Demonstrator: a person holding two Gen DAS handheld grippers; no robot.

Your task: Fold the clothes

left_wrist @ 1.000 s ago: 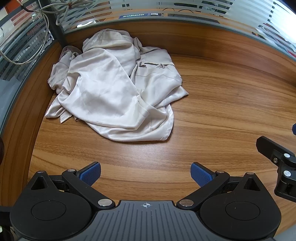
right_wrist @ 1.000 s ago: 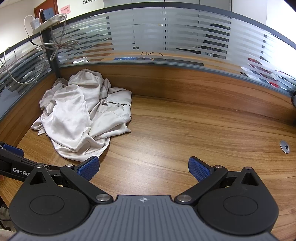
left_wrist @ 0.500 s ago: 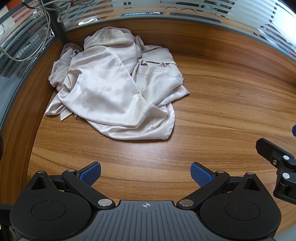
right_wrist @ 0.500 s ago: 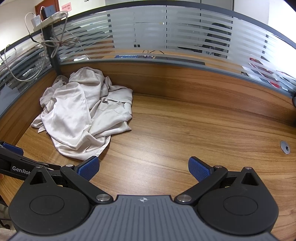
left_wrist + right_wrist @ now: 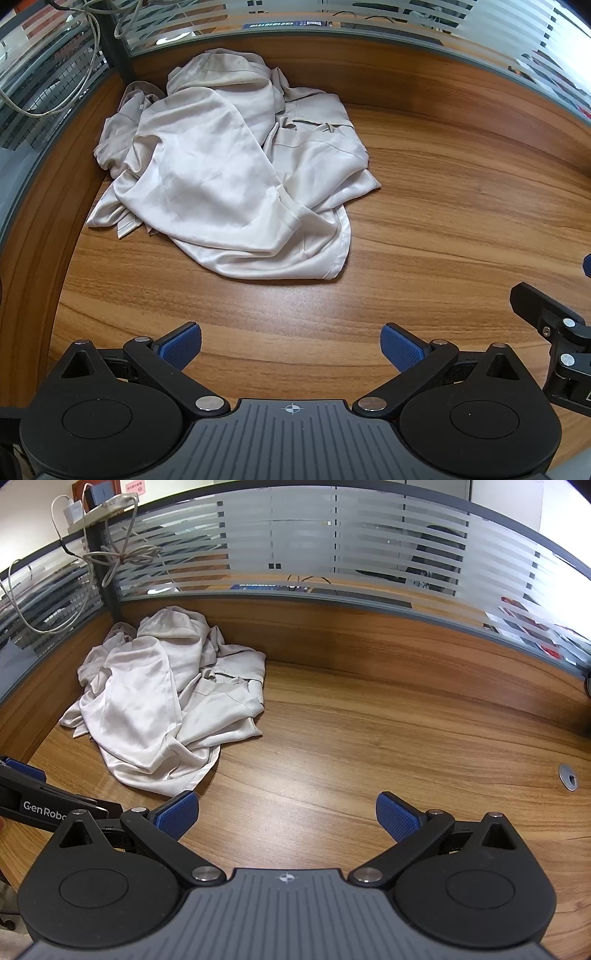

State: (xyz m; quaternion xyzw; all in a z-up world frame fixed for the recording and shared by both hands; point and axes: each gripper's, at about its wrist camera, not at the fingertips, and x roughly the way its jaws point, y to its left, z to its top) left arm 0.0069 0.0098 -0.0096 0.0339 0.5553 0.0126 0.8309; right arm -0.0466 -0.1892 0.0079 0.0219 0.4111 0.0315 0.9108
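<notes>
While both gape empty: left claw (image 5: 22,794) lettered "GenRobo", right claw (image 5: 287,816), crumpled garment (image 5: 229,181).

A crumpled cream garment of smooth, satiny cloth (image 5: 207,173) lies on a glossy wood-grain desk (image 5: 443,206). Matt black plastic grippers carry ribbed blue pads (image 5: 400,350). Frosted striped glass partition (image 5: 332,554) behind.

You can read white lettering, "GenRobo", cut off by the frame, on the black arm of the left gripper (image 5: 44,808), low and left of the crumpled cream satin garment (image 5: 162,701). Other signs are too blurred.
</notes>
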